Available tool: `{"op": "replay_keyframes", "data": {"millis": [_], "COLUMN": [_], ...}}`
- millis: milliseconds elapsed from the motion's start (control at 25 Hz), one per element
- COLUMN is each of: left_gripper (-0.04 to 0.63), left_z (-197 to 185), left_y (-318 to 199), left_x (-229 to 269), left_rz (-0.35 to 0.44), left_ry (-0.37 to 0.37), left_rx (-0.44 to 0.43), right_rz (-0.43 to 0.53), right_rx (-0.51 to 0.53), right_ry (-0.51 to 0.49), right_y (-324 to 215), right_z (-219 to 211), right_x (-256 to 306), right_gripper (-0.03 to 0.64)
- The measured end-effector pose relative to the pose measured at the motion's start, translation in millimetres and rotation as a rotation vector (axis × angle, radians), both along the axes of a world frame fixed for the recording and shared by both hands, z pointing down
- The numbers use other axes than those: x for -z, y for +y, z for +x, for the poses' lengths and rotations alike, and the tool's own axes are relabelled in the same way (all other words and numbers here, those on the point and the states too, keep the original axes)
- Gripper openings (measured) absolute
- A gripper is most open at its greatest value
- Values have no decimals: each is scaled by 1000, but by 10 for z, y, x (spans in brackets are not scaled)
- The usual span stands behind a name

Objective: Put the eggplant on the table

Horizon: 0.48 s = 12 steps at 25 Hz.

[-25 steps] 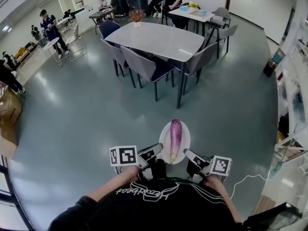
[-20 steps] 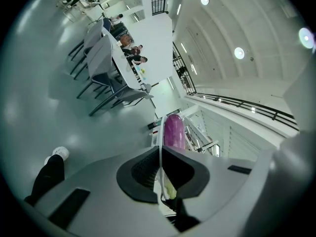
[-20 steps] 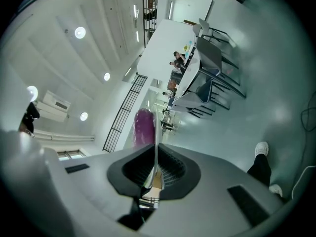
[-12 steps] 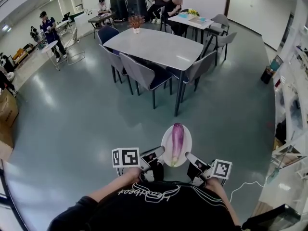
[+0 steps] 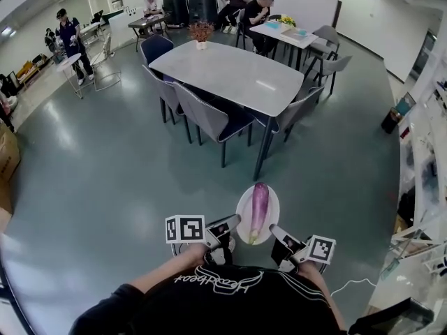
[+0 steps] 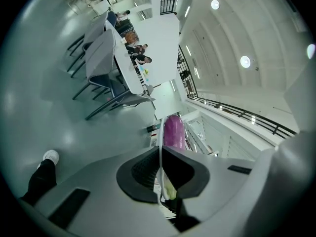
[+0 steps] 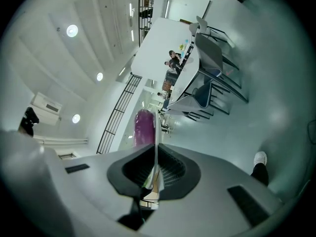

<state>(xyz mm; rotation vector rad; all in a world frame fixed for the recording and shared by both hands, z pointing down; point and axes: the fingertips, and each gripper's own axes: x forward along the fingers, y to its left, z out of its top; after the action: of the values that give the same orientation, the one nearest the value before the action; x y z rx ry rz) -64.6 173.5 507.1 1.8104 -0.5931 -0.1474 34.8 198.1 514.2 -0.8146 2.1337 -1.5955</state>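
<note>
Currently left gripper (image 5: 232,220), right gripper (image 5: 274,229) low before torso, each clamped on round white plate (image 5: 243,215) rim; long purple eggplant (image 5: 258,206) atop

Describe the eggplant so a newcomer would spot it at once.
From the big grey table, look down toward the person at the bottom. There the left hand-held gripper and right hand-held gripper clamp a white plate by its rim; the eggplant lies along it, the only purple thing nearby.
</note>
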Motion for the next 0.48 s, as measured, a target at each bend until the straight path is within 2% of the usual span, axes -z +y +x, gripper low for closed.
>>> {"op": "replay_keyframes", "data": {"millis": [480], "left_gripper": [21], "left_z": [-236], "left_y": [-1637], "left_x": [134], "left_rz": [-19], "left_ry": [26], "left_rx": [-21], "right_rz": [-29], "right_rx": [-11], "right_ry": [37], "right_y": [-1603], "right_z": [-248], "right_x": [162], "right_gripper": [21]}}
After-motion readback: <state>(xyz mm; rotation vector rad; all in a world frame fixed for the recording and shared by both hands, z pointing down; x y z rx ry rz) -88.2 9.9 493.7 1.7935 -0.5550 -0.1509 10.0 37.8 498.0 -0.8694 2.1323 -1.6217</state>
